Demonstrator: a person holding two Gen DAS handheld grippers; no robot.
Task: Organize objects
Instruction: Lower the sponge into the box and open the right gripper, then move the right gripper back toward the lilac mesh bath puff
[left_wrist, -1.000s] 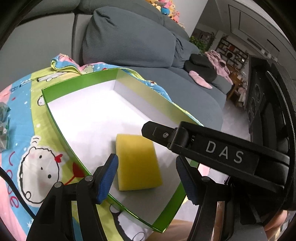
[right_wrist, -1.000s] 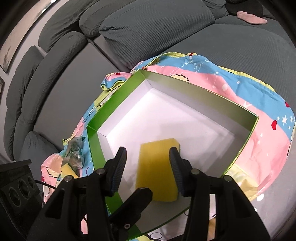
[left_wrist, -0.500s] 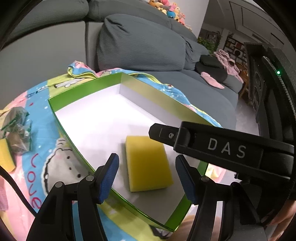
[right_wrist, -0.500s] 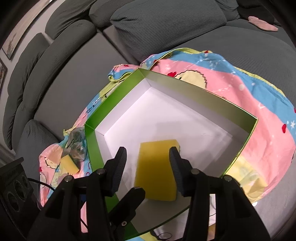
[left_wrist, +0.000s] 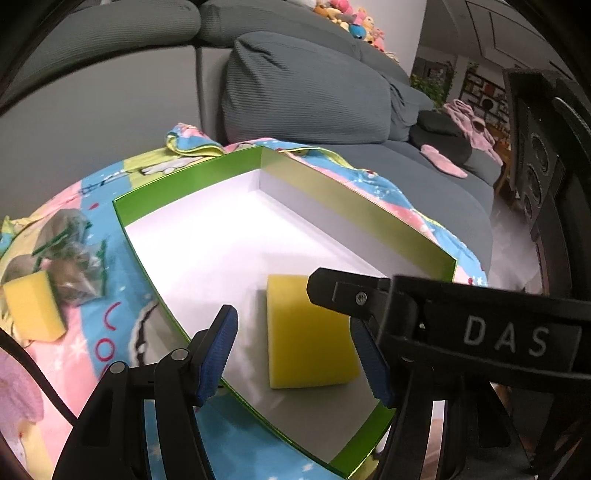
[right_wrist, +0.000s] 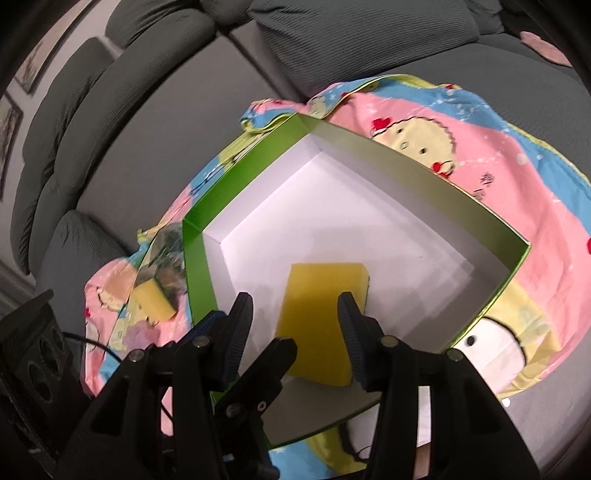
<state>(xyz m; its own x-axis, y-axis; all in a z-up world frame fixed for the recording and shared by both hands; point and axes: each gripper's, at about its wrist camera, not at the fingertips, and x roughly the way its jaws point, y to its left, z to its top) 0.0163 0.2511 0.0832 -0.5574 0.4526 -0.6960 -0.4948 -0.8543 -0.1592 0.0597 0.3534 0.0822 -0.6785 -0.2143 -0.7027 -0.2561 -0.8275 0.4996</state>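
A yellow sponge (left_wrist: 306, 332) lies flat inside a green box (left_wrist: 354, 206) with a white floor; it also shows in the right wrist view (right_wrist: 317, 314), in the box (right_wrist: 443, 195). My left gripper (left_wrist: 295, 350) is open and empty, above the box's near corner. My right gripper (right_wrist: 295, 325) is open and empty, above the sponge. A second yellow sponge (left_wrist: 33, 310) and a crumpled clear bag (left_wrist: 70, 254) lie outside the box to its left; they also show in the right wrist view, sponge (right_wrist: 151, 299) and bag (right_wrist: 166, 254).
The box sits on a pink, blue and yellow cartoon blanket (right_wrist: 517, 173) spread over a grey sofa (left_wrist: 303, 88). The right gripper's arm (left_wrist: 480, 332) crosses the left wrist view on the right. A black cable (right_wrist: 92, 347) runs at the lower left.
Both grippers have drawn back and upward from the box, staying open. The sponge has stayed in place. The second sponge and bag have come into the left wrist view.
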